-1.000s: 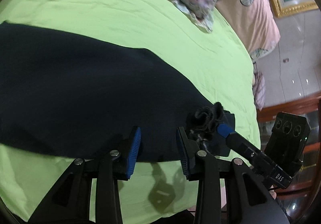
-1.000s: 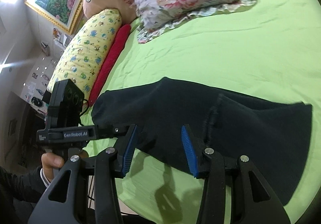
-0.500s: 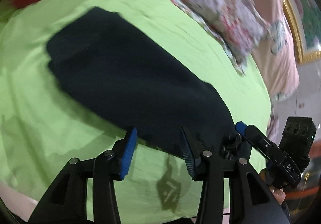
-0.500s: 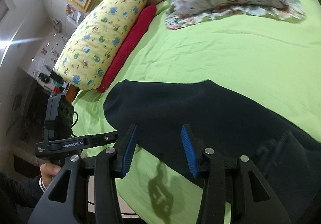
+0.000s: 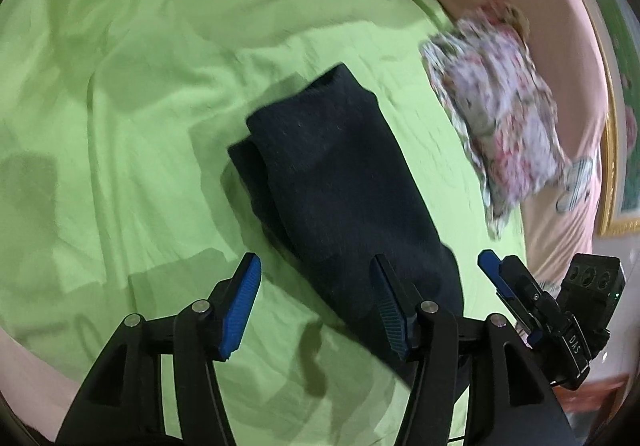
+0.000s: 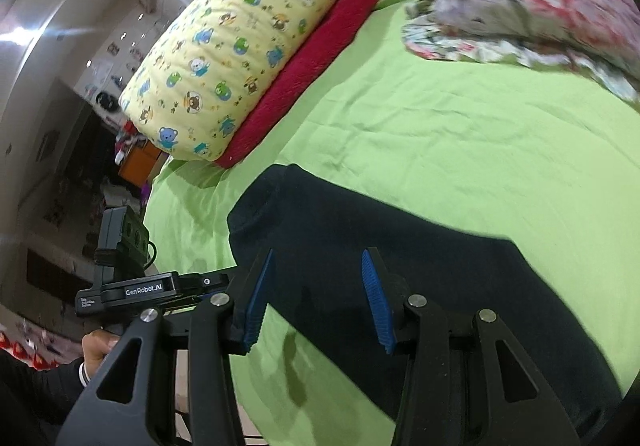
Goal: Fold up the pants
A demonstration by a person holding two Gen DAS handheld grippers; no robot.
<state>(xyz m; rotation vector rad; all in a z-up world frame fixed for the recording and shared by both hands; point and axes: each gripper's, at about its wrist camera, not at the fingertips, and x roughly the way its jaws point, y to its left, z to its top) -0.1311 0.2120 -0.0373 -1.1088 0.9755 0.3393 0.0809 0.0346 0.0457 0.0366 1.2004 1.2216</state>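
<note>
The dark navy pants lie folded lengthwise in a long strip on the green bed sheet. In the right wrist view the pants stretch from centre to lower right. My left gripper is open and empty, just above the pants' near edge. My right gripper is open and empty, over the pants' near edge close to their left end. The right gripper also shows at the lower right of the left wrist view, and the left gripper's body shows at the lower left of the right wrist view.
A floral pillow lies right of the pants. A yellow bear-print pillow and a red pillow lie at the head of the bed. The bed's near edge runs below both grippers. Furniture stands past the bed's left side.
Both grippers have swung left along the pants toward their far end. The right gripper let go of the bunched dark fabric it held a second ago. The pants now lie flat.
</note>
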